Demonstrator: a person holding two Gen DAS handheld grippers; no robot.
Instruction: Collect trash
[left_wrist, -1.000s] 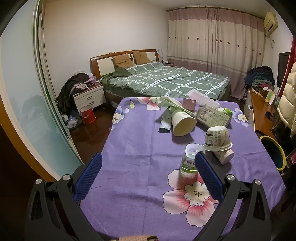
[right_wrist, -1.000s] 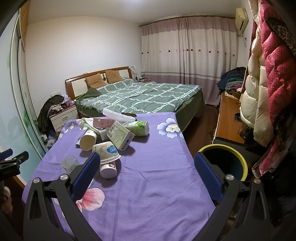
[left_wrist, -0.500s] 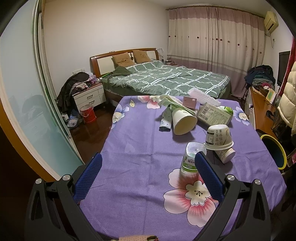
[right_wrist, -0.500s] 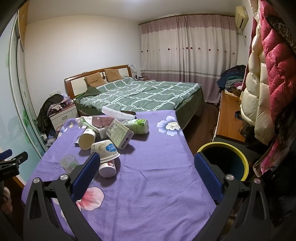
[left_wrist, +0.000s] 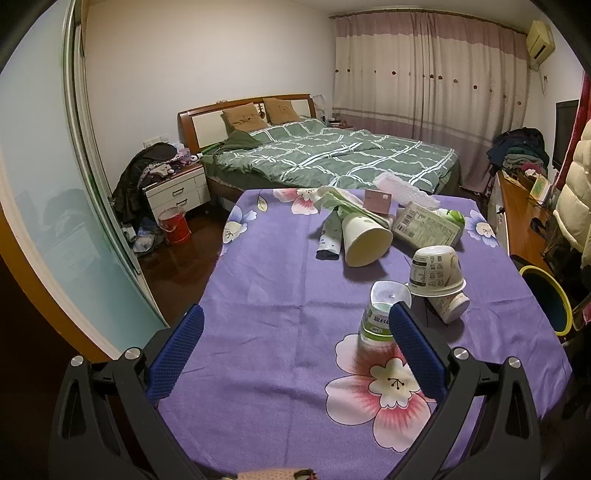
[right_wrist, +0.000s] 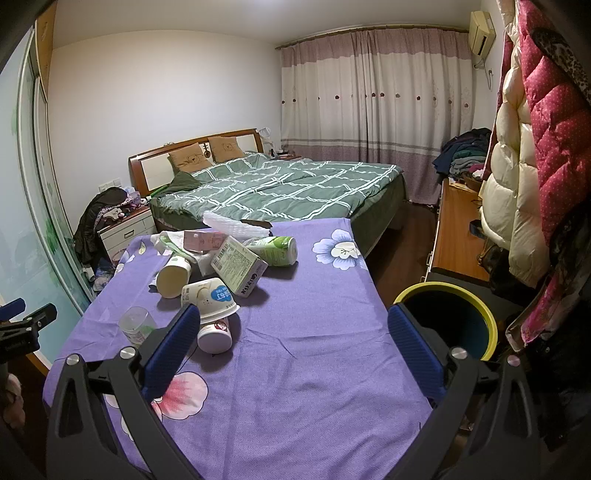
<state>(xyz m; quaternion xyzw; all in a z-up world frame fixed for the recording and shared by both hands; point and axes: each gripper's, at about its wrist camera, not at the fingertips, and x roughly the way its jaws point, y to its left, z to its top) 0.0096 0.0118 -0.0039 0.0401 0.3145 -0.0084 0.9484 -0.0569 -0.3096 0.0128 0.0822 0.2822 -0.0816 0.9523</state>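
Note:
Trash lies on a purple flowered tablecloth (left_wrist: 266, 295) (right_wrist: 314, 332): a clear upturned plastic cup (left_wrist: 382, 317) (right_wrist: 136, 325), an inverted paper bowl (left_wrist: 436, 271) (right_wrist: 208, 297) over a small tub (left_wrist: 448, 308) (right_wrist: 216, 334), a tipped paper cup (left_wrist: 364, 240) (right_wrist: 173, 277), a carton box (left_wrist: 426, 225) (right_wrist: 238, 266), a green-white canister (right_wrist: 275, 251). A yellow-rimmed bin (right_wrist: 448, 319) (left_wrist: 546, 299) stands off the table's right side. My left gripper (left_wrist: 293, 336) is open, its right finger beside the clear cup. My right gripper (right_wrist: 290, 338) is open above the cloth.
A bed (left_wrist: 332, 155) stands beyond the table's far edge. A wooden dresser (right_wrist: 458, 229) and hanging coats (right_wrist: 535, 147) line the right. A sliding glass door (left_wrist: 48, 192), a nightstand (left_wrist: 177, 190) and a red bucket (left_wrist: 173, 229) are at the left.
Both views have crept slightly forward and down toward the table. The trash has not moved, and both grippers stay open.

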